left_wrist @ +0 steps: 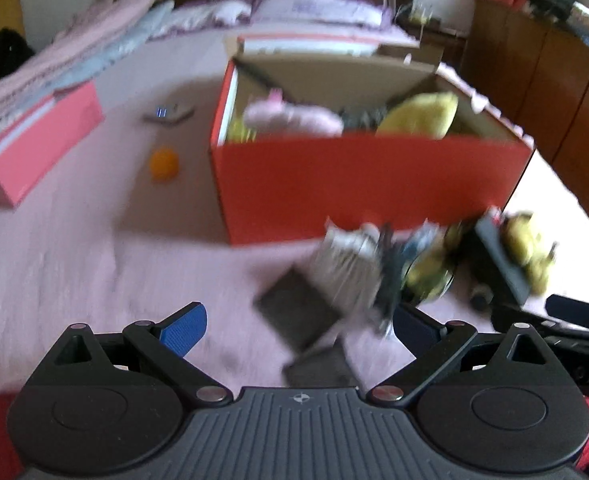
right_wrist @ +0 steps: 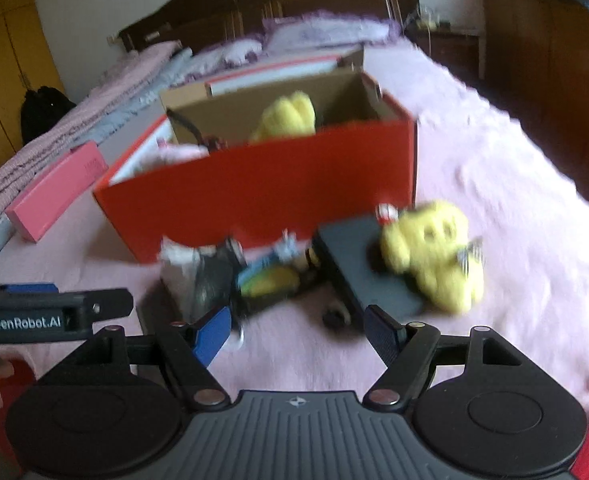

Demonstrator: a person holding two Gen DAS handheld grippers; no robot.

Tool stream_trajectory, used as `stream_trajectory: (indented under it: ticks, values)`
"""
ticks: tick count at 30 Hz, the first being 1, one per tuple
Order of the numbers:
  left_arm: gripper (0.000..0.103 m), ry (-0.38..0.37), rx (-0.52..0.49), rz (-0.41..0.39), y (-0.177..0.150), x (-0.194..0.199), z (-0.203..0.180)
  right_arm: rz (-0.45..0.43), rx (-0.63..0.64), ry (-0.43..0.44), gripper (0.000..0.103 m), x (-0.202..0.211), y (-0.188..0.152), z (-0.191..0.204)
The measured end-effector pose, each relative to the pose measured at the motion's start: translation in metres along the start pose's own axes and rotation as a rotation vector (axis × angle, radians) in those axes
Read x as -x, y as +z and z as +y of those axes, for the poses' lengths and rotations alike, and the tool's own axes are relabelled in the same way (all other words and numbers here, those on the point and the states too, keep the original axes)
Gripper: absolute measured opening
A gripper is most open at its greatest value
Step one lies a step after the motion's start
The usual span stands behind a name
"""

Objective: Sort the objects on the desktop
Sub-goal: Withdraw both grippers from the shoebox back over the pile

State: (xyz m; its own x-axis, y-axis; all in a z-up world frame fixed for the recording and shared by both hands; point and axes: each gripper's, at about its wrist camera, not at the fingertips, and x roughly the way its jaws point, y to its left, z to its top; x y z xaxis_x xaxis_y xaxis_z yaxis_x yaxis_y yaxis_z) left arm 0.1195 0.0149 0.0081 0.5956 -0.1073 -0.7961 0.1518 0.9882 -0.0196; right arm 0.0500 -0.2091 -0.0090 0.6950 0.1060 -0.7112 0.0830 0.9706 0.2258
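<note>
An open red box (left_wrist: 366, 184) (right_wrist: 262, 196) stands on the pink bed and holds a yellow plush (left_wrist: 422, 114) (right_wrist: 288, 118) and a pink plush (left_wrist: 294, 118). In front of it lies a blurred pile: a silver packet (left_wrist: 346, 268) (right_wrist: 182, 276), a dark flat card (left_wrist: 294, 308), a yellow-green item (right_wrist: 268, 282), a black flat box (right_wrist: 358, 264) (left_wrist: 502, 264) and a yellow plush toy (right_wrist: 434, 252) (left_wrist: 528, 246). My left gripper (left_wrist: 298, 330) is open and empty, just short of the pile. My right gripper (right_wrist: 300, 334) is open and empty near the pile.
An orange ball (left_wrist: 164, 164) and a small dark item (left_wrist: 168, 114) lie left of the red box. A pink flat box (left_wrist: 34, 152) (right_wrist: 54, 196) lies at the far left. Folded bedding, pillows and a wooden headboard are behind. The left gripper's body (right_wrist: 50, 314) shows at the right view's left edge.
</note>
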Motion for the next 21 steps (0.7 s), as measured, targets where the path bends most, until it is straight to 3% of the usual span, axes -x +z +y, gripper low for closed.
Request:
stream_trajectory:
  ticks: [11,21]
  values:
    - [0.100,0.014,-0.035,0.046,-0.022,-0.011,0.003,0.084,-0.002,-0.004,0.076,-0.013,-0.030,-0.002]
    - [0.100,0.032,-0.024,0.071,-0.027,-0.024,0.012,0.094,-0.031,0.080,0.075,-0.023,-0.010,0.015]
